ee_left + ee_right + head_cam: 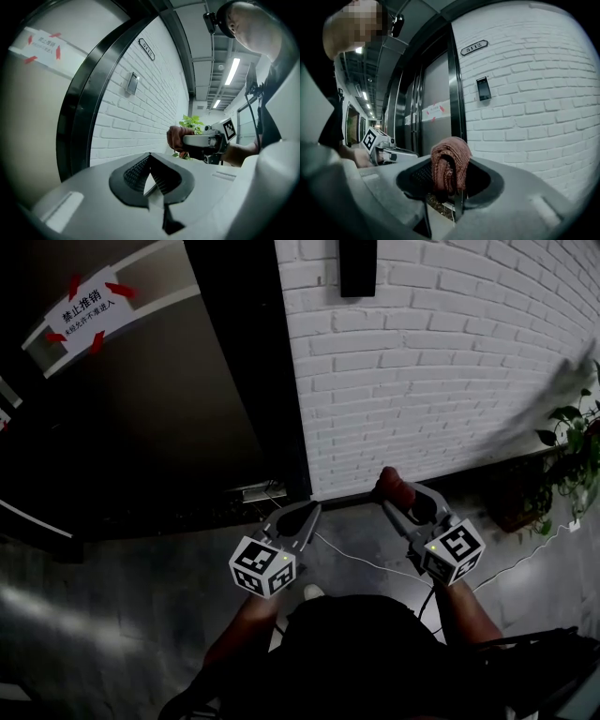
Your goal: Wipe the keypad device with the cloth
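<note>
Beside brick wall (534, 103), right gripper (449, 177) clamps bunched, seemingly reddish cloth (451, 153); left gripper (150, 161) closed

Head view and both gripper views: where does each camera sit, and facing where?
Head view: on the head, facing down; left gripper, right gripper and forearms show.
Left gripper view: along shut fingers, up at a small grey wall keypad device.
Right gripper view: along fingers gripping a reddish-brown knitted cloth.
Gripper views share the keypad device.

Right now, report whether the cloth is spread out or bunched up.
Bunched up: the reddish cloth stands as a folded wad clamped in the right gripper.
</note>
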